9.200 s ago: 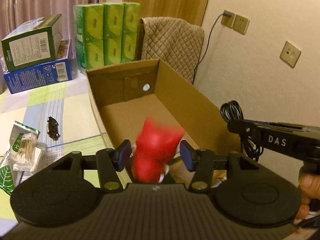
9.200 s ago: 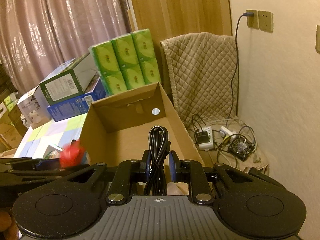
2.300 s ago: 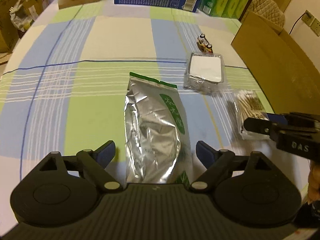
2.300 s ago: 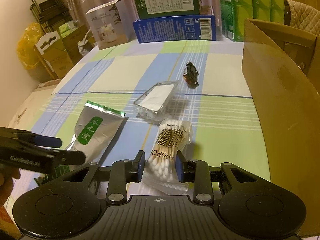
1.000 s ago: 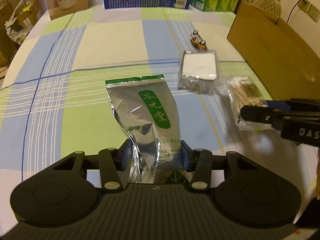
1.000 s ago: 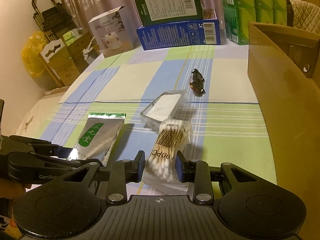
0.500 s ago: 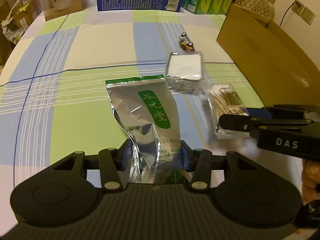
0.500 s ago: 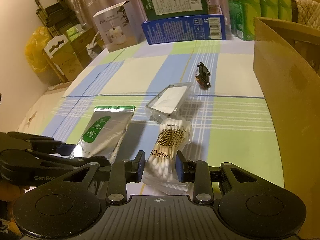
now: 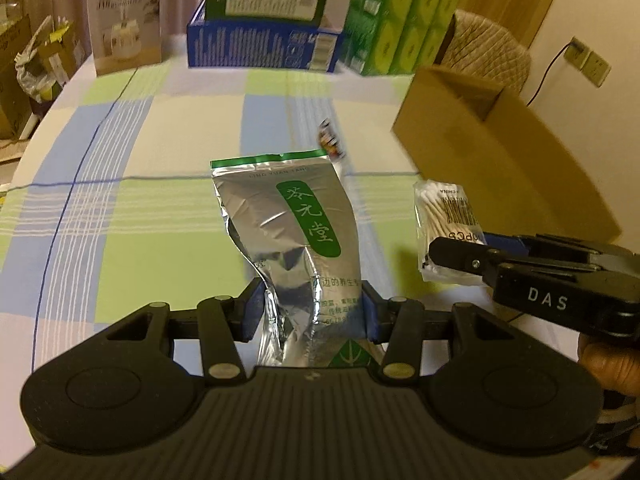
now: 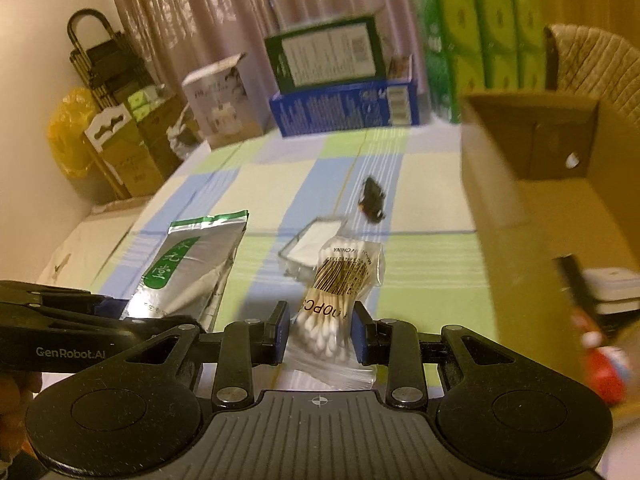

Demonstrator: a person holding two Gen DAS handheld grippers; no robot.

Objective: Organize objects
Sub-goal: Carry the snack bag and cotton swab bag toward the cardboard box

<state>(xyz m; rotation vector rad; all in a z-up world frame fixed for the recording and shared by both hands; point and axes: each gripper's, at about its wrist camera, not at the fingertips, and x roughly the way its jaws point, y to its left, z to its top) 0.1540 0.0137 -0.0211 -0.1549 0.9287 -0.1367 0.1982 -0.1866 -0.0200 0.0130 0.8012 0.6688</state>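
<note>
Two grippers, one packet in each, lifted above the checked cloth.

The left gripper (image 9: 312, 312) is clamped on one silver tea pouch (image 9: 292, 232); the right gripper (image 10: 318, 334) pinches one bag of cotton swabs (image 10: 340, 292). On the table (image 9: 160, 152) lie one clear lidded tub (image 10: 316, 246) and one small dark toy (image 10: 372, 198). One open cardboard box (image 10: 552, 216) stands at the right, with a red item (image 10: 604, 372) inside. Six green tissue packs (image 9: 400, 28) are stacked behind.
</note>
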